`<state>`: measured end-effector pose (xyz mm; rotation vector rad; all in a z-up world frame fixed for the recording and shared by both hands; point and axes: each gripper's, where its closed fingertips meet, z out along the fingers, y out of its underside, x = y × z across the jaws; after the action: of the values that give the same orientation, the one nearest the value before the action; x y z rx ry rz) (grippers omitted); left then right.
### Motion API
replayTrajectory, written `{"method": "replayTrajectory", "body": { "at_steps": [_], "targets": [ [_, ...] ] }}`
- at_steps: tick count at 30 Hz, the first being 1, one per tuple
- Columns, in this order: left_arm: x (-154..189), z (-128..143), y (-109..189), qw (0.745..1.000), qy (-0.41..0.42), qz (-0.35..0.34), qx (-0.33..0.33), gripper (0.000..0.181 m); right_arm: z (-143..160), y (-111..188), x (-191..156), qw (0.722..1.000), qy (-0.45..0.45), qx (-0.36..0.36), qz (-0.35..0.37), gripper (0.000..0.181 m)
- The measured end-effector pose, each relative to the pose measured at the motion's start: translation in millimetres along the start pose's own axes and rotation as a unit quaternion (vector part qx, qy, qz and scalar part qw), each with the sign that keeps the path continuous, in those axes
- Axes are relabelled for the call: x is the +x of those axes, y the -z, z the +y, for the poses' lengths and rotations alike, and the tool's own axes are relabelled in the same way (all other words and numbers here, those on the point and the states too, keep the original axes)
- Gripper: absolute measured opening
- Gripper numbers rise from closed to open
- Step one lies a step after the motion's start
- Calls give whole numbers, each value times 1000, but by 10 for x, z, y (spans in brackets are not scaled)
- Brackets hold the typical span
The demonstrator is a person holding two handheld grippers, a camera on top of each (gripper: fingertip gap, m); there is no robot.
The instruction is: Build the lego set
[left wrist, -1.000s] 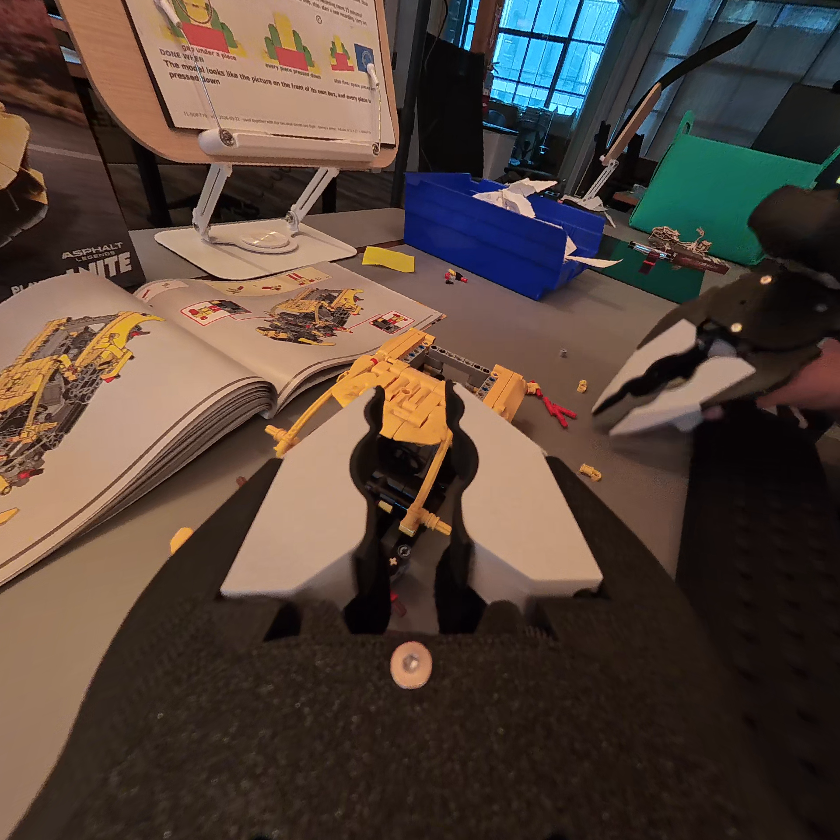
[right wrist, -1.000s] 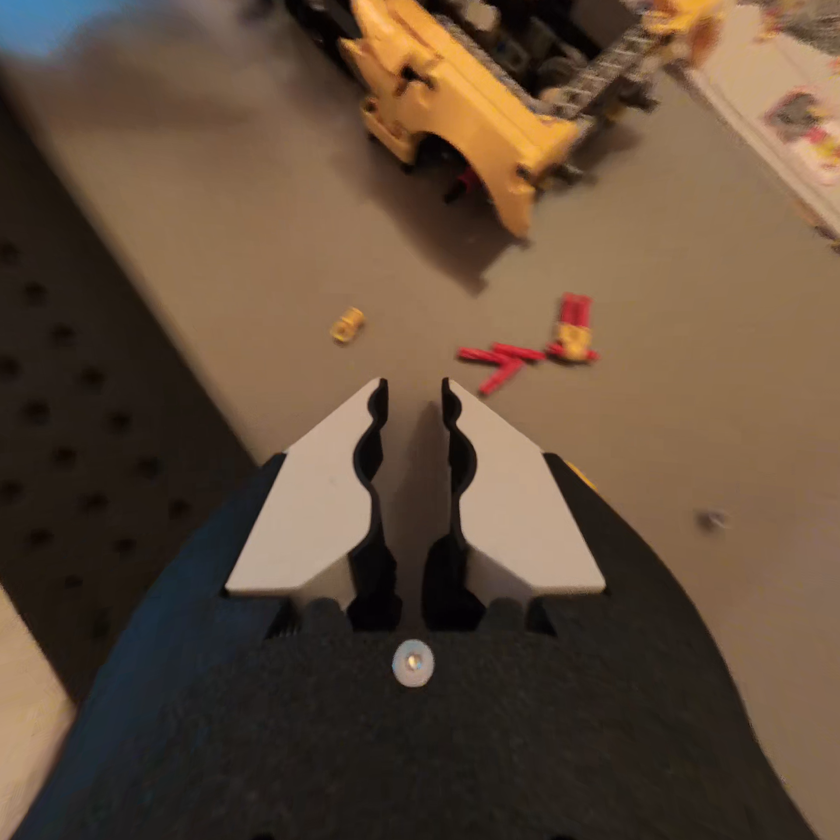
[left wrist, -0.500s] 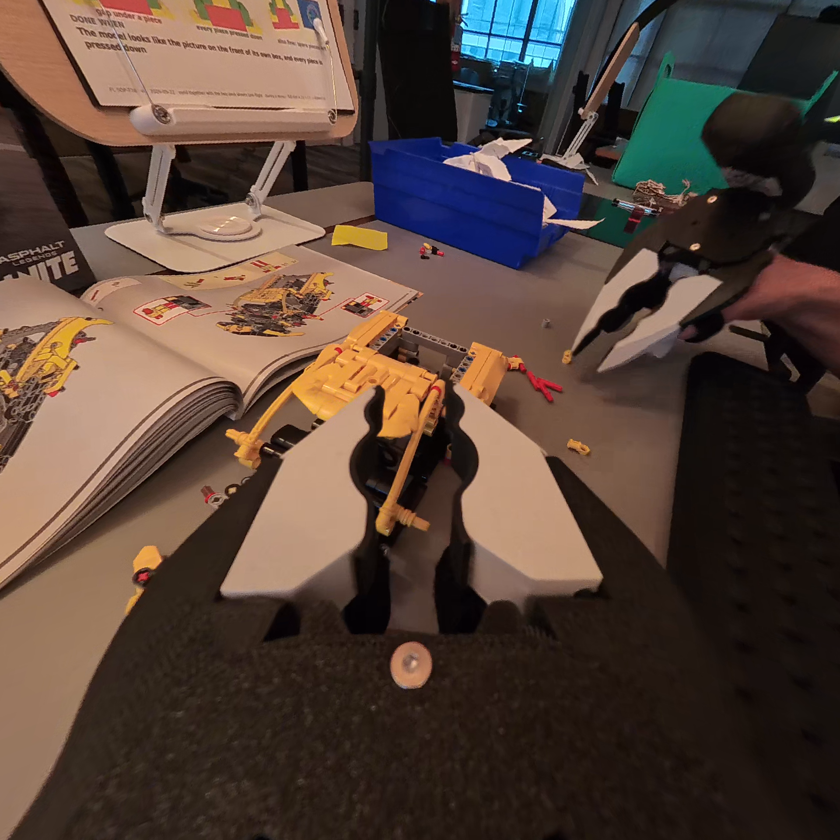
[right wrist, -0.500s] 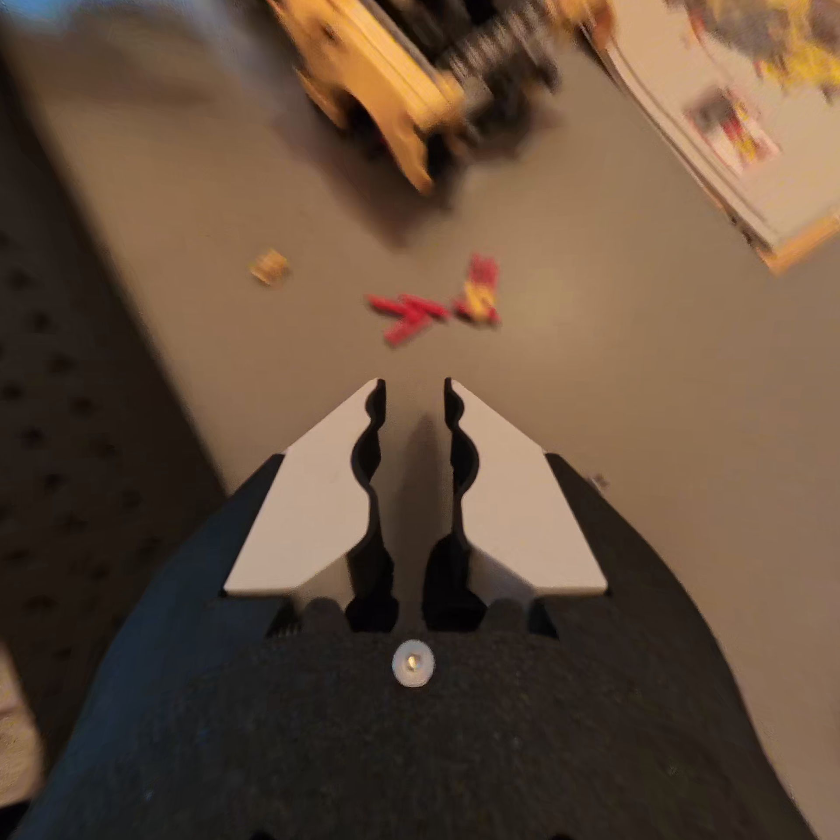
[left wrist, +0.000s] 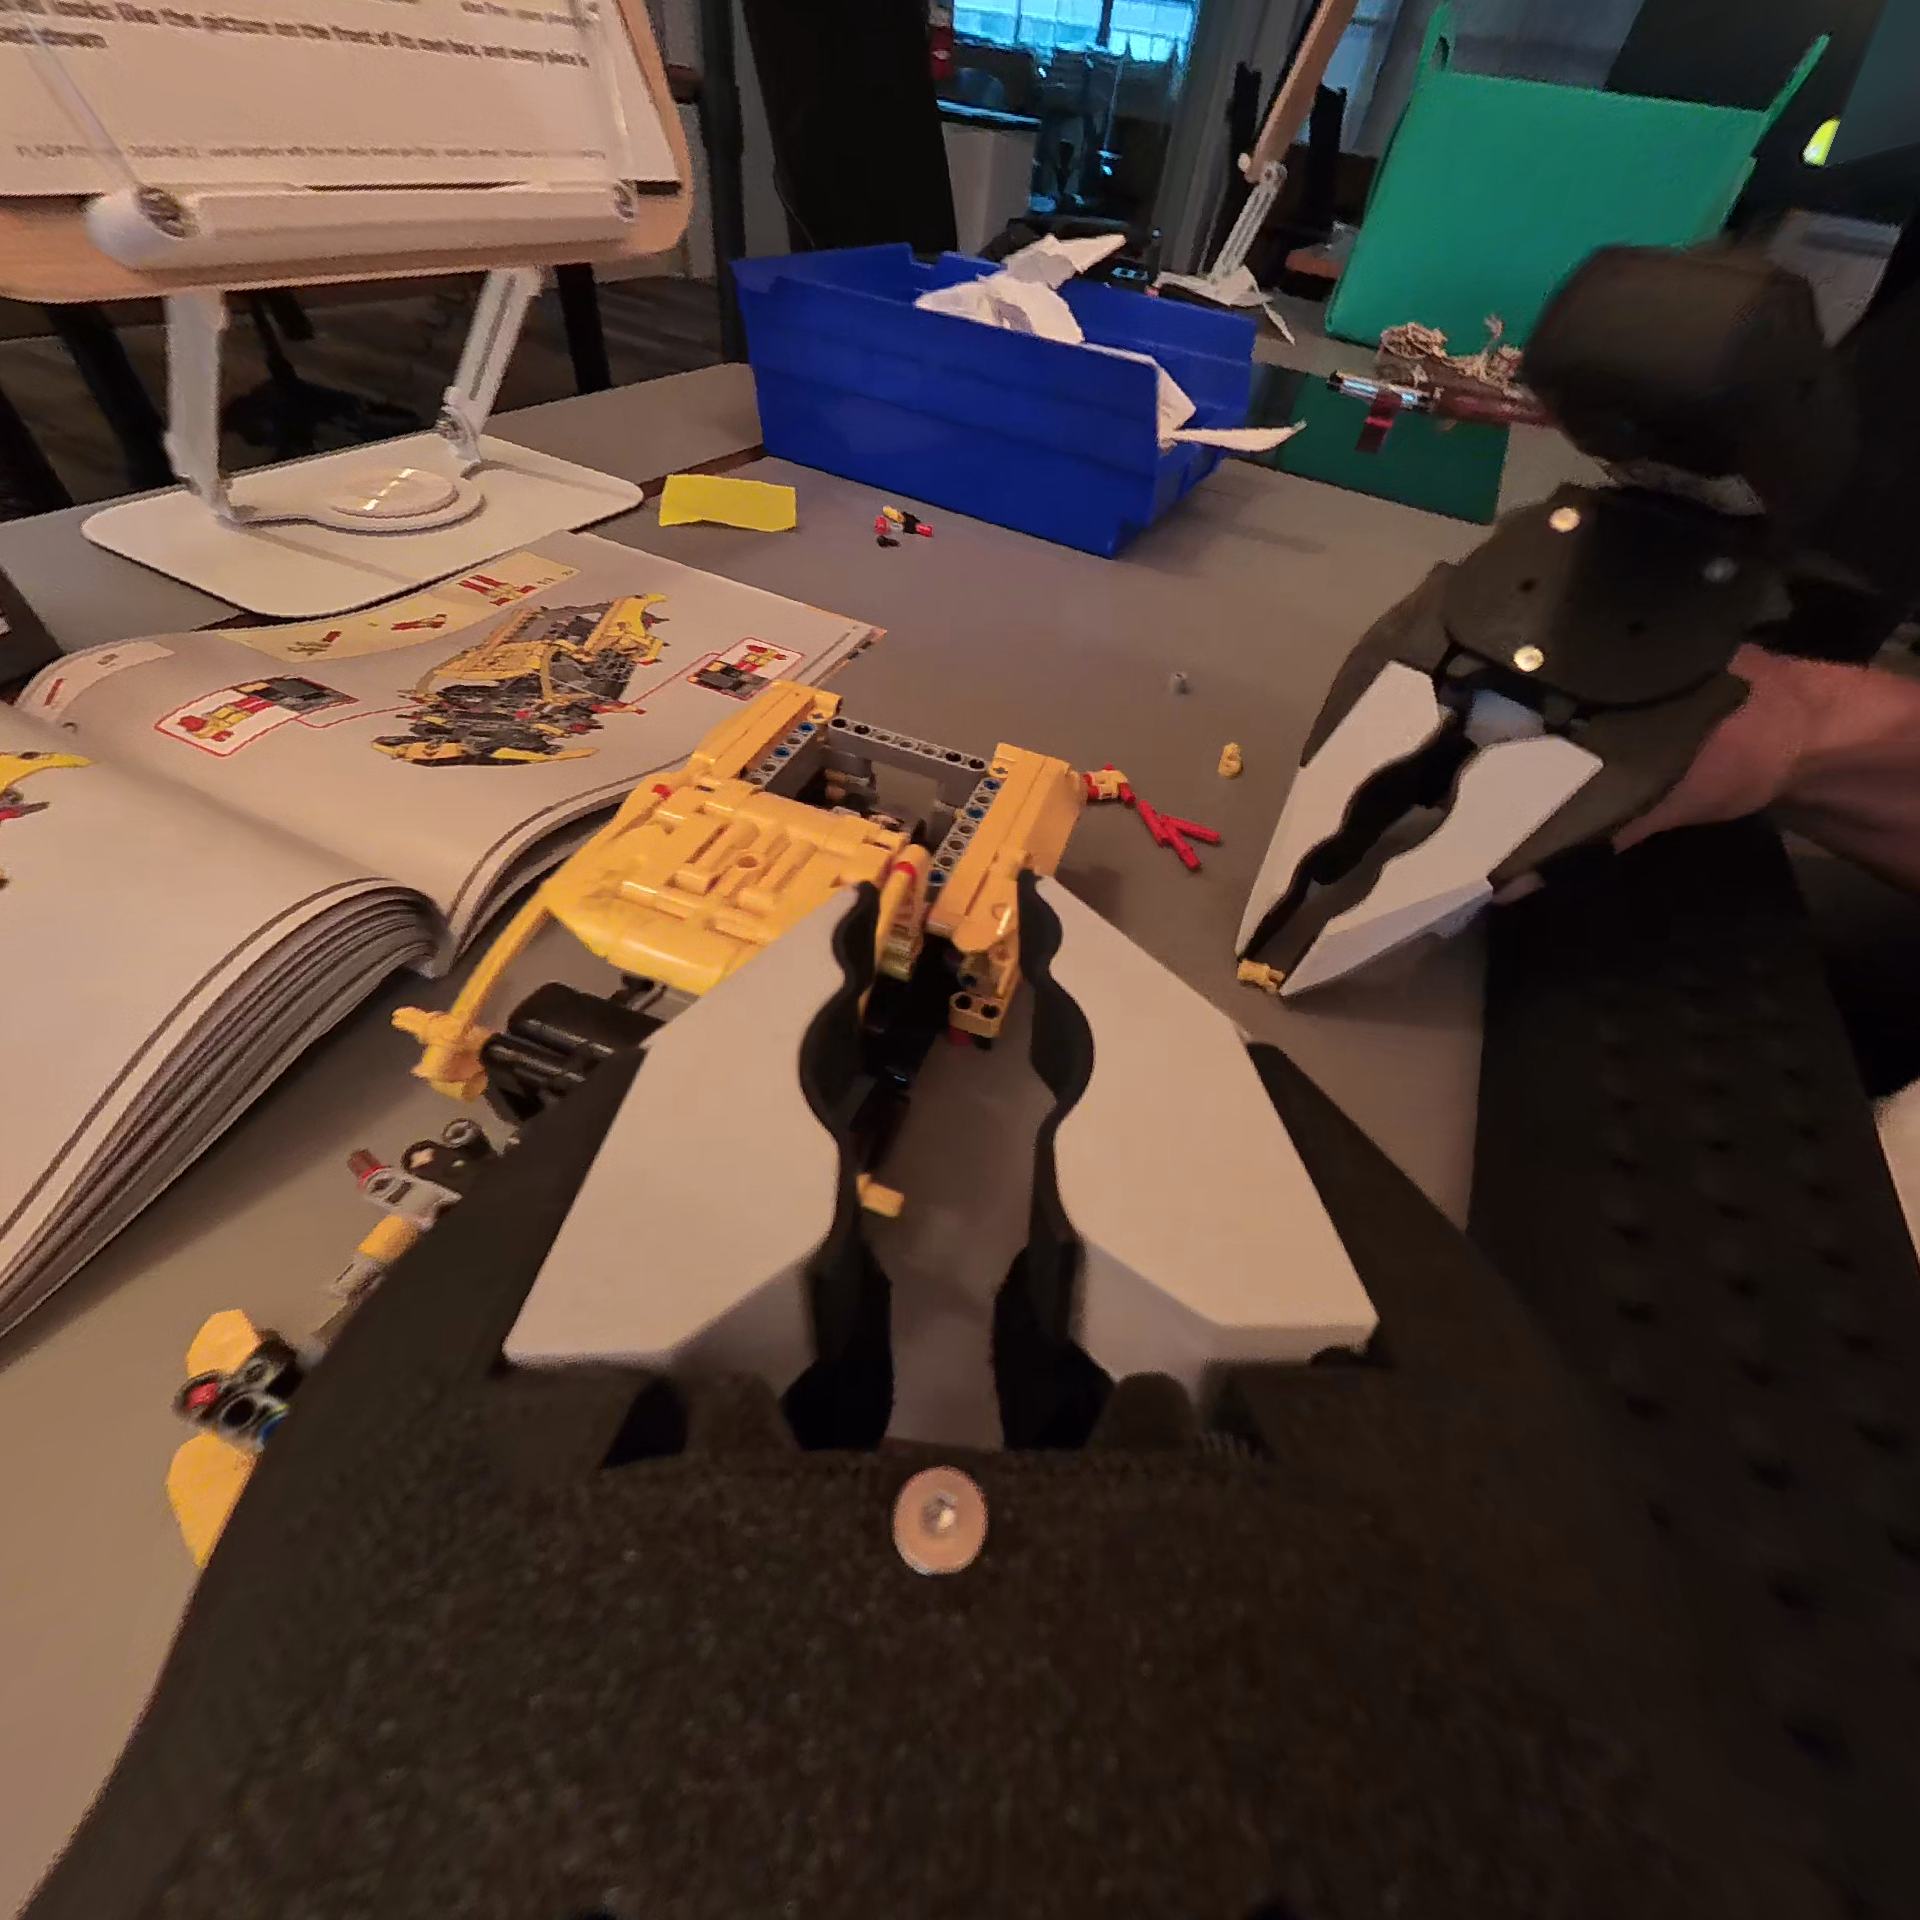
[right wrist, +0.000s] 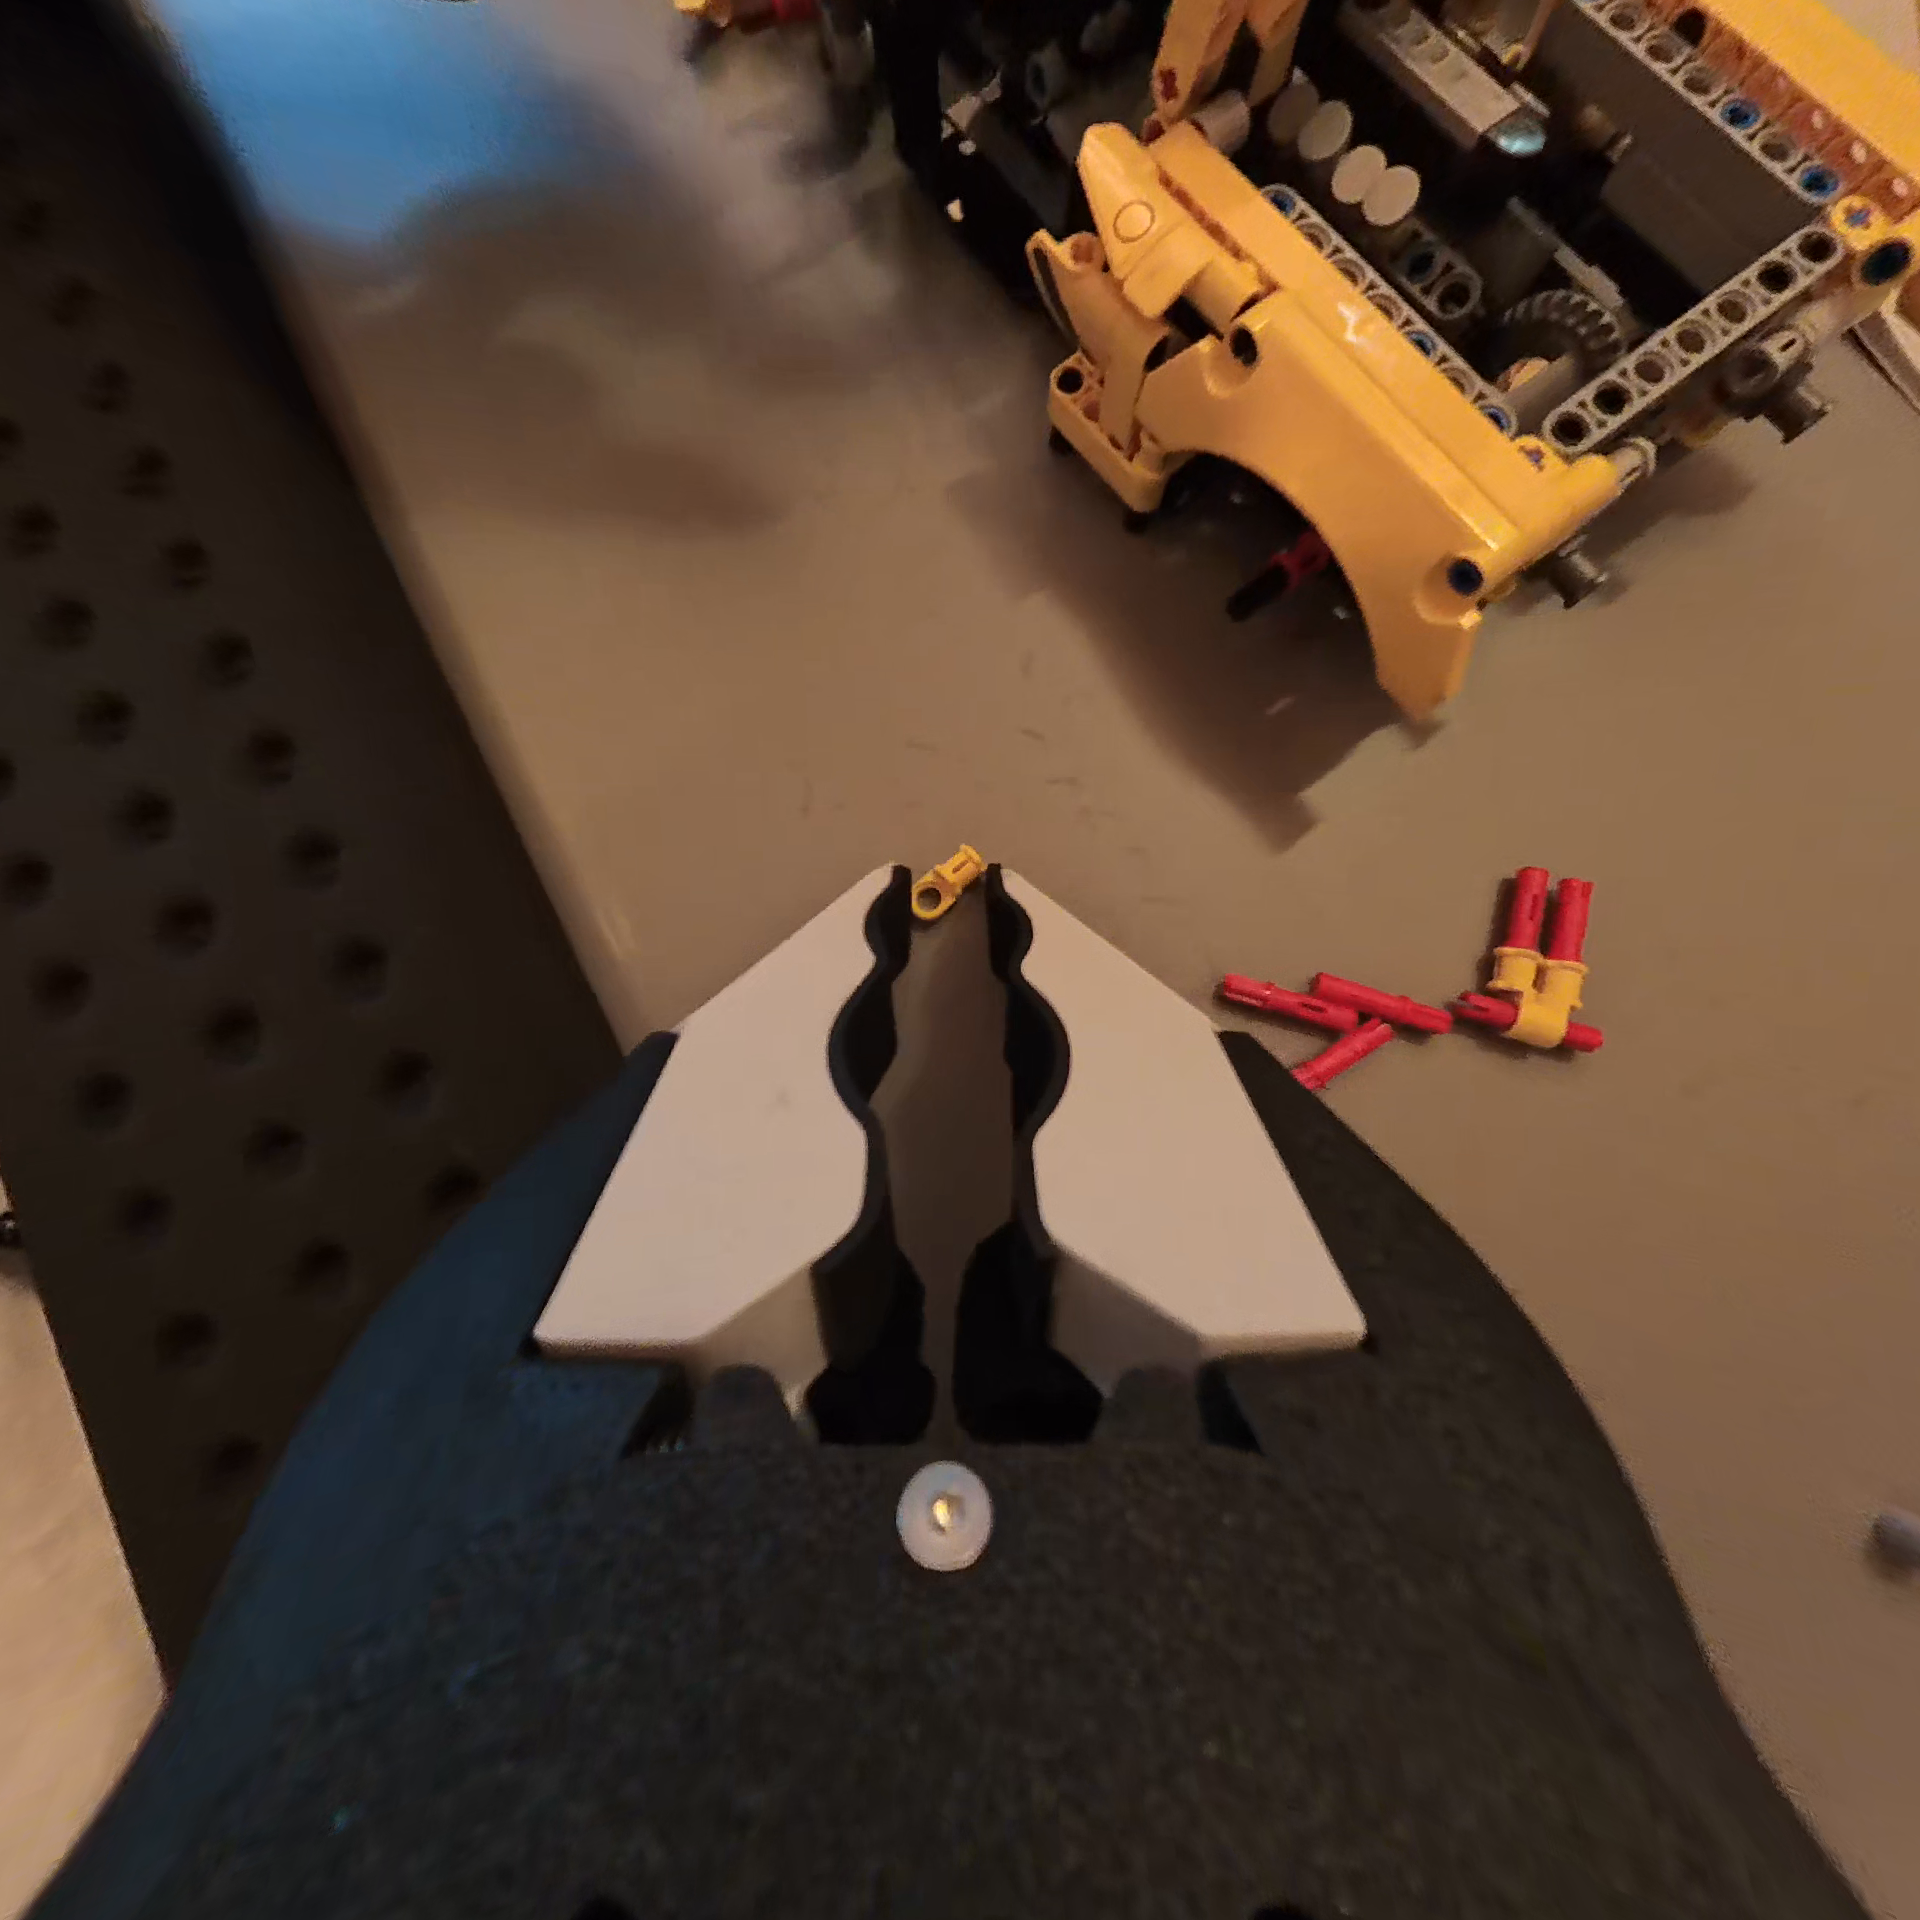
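At lower centre, the left gripper point(left wrist: 940, 914) stands released, its tips flanking the yellow lego car point(left wrist: 831, 862) mid-frame. The right gripper point(right wrist: 940, 883), also parted, brackets a small yellow connector point(right wrist: 943, 886) on the grey table point(right wrist: 727, 675). Red pins point(right wrist: 1340, 1013) lie right; an instruction booklet point(left wrist: 312, 748) spreads left.
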<state>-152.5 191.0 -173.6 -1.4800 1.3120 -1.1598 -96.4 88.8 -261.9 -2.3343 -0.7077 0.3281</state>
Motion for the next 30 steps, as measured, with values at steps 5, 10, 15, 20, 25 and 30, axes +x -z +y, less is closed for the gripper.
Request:
{"method": "replayTrajectory", "body": {
  "at_steps": [5,10,15,20,25,30],
  "targets": [
    [338,203,-117,992,-108,31,-62,27,-315,161,6,981,-136,101,-98,5],
    [604,320,-271,969,-230,2,-93,27,-453,199,80,961,-192,135,-146,5],
    [807,187,-310,972,-226,27,-61,29,-834,451,-118,871,-299,234,-312,4],
    [894,-109,-219,981,-189,38,13,20,-1069,561,-235,773,-366,291,-429,4],
    [849,-199,-177,986,-159,39,35,23,-1135,580,-197,749,-379,319,-441,3],
    [869,-214,-187,986,-158,39,40,25,-1147,588,-206,745,-377,320,-447,3]
  ]
}}
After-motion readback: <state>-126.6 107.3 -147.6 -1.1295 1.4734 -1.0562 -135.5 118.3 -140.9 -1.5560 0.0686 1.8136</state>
